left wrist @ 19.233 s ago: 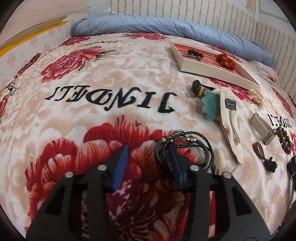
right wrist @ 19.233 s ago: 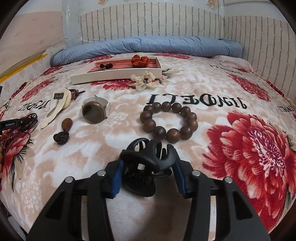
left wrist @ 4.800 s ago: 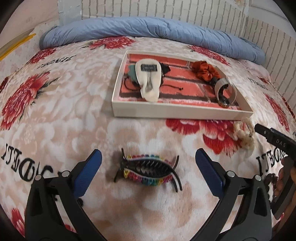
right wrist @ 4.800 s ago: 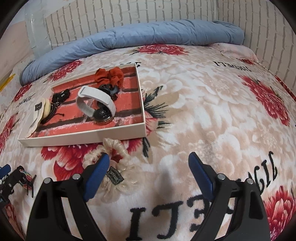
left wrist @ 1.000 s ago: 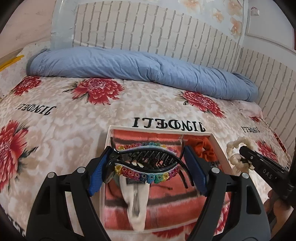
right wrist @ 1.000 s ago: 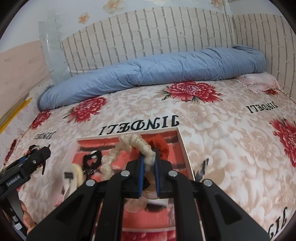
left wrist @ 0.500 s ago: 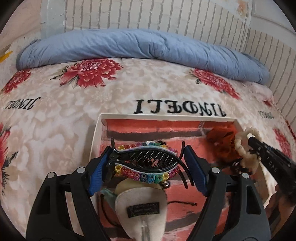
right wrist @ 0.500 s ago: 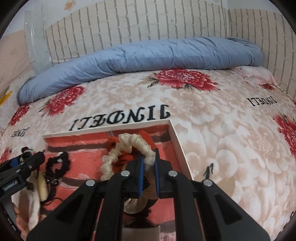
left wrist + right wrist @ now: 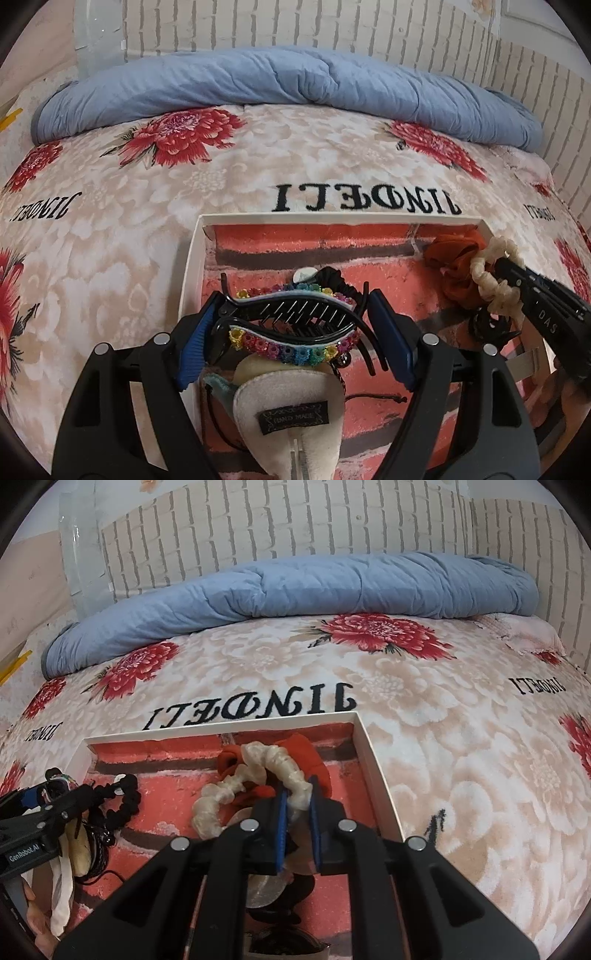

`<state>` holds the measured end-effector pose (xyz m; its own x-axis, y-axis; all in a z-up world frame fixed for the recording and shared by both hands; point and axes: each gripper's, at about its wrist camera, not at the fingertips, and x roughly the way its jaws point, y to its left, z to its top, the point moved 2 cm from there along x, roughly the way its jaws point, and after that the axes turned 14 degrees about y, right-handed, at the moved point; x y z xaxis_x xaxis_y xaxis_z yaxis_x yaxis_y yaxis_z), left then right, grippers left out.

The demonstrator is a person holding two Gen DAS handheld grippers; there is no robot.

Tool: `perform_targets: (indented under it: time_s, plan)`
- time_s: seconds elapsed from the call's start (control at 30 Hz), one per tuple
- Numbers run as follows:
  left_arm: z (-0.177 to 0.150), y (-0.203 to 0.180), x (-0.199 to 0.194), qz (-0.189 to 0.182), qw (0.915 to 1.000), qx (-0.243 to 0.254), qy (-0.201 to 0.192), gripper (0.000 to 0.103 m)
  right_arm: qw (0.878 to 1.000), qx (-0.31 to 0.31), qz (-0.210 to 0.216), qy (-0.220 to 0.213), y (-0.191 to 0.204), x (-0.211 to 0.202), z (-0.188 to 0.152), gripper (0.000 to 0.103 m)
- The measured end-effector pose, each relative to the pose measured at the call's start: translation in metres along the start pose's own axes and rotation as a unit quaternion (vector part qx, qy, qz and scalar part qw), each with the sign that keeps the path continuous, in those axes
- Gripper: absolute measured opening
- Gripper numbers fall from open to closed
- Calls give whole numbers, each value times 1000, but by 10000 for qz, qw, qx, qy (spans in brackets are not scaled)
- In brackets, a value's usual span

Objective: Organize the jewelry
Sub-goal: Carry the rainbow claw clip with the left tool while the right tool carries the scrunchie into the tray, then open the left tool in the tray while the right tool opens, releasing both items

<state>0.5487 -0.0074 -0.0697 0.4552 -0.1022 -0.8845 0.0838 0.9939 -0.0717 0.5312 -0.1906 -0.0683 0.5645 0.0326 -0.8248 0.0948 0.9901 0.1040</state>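
A black claw clip with rainbow beads (image 9: 295, 317) is pinched lengthwise between the blue pads of my left gripper (image 9: 291, 314), just above the left half of the white-rimmed tray (image 9: 332, 218). Under it lie a cream felt hair clip (image 9: 291, 398) and a black braided cord (image 9: 125, 797). My right gripper (image 9: 297, 794) is shut on a cream scrunchie (image 9: 266, 760), which hangs over the red scrunchie (image 9: 306, 753) in the tray's right far corner. In the left wrist view the right gripper (image 9: 517, 280) shows with the cream scrunchie (image 9: 491, 291).
The tray rests on a floral blanket (image 9: 461, 738) with black lettering. A rolled blue quilt (image 9: 295, 85) lies along the brick-pattern wall behind. A watch (image 9: 266, 890) lies in the tray under the right gripper. A person's hand (image 9: 33, 919) shows at the lower left.
Both grippers have come down and forward over the tray with the claw clip and the cream scrunchie still in them. In the last half second they hardly moved.
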Motion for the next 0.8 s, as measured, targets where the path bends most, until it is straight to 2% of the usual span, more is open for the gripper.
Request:
perform_targets:
  time_s: [0.23,0.37,0.57,0.8]
  plan:
    - [0,0,1,2,10000,62,73,77,9998,-172,57,47,7,-2,-2,12]
    - [-2,-4,-2,194,9997,109,102,77,9991,-252,335,12,13,-11,-2,12]
    - [-4,-6,-1,187,9996,154,170,77,9988,-421,169,173,25,0,-5,12]
    - [-4,-7,0,222,9995,176,171,77,9981,-467,299,259,29,6,-8,12]
